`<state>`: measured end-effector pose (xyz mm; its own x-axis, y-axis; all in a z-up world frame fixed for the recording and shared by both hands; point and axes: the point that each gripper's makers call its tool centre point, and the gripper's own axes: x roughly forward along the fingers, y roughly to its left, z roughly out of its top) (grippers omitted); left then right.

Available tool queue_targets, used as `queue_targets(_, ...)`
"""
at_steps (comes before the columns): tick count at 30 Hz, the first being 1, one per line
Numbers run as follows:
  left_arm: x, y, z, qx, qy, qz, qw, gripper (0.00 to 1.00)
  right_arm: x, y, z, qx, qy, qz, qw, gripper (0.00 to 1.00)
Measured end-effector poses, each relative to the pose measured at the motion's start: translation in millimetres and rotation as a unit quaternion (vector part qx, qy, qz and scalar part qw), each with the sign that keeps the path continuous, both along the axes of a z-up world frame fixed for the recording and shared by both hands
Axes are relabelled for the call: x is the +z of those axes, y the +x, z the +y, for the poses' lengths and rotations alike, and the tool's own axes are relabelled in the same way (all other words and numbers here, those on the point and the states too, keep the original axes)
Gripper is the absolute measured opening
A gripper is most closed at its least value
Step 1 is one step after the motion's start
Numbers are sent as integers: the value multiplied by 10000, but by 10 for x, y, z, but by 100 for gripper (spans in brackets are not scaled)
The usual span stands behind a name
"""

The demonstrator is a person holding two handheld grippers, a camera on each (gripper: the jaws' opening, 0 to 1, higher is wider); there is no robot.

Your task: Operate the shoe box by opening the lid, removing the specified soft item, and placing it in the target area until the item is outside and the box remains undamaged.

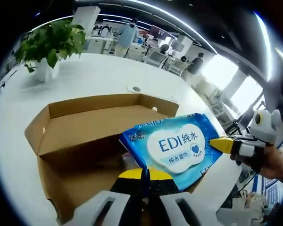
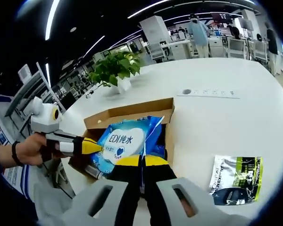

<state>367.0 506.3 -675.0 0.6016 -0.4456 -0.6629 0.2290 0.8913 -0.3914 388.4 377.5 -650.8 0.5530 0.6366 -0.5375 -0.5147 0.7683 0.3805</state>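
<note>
A brown cardboard shoe box [image 1: 80, 125] lies open on the white table [image 1: 94, 73], its lid flap folded back. Over the box's near side hangs a blue wet-wipes pack [image 1: 177, 143] with a white cloud label. My left gripper [image 1: 144, 174] is shut on the pack's lower edge. My right gripper [image 1: 221, 144] comes in from the right, pinching the pack's far edge. In the right gripper view, the pack [image 2: 121, 141] hangs above the box [image 2: 132, 112], my right gripper [image 2: 142, 161] is shut on it and the left gripper [image 2: 90, 146] meets it from the left.
A potted green plant [image 1: 52, 42] [image 2: 115, 68] stands at the table's far side. A silver and green pouch [image 2: 236, 179] lies on the table right of the box. A socket plate [image 2: 207, 92] is set in the tabletop. Office desks, chairs and people sit behind.
</note>
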Motion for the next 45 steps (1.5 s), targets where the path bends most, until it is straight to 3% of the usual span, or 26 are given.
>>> queue_targets(21, 215, 41, -850, -713, 54, -218, 9972, 0, 75, -172, -890, -728, 107, -83, 9973, 0)
queue_targets(45, 156, -31, -1763, -1391, 90, -157, 9901, 0, -40, -467, -1801, -1422, 213, 72, 9896, 0)
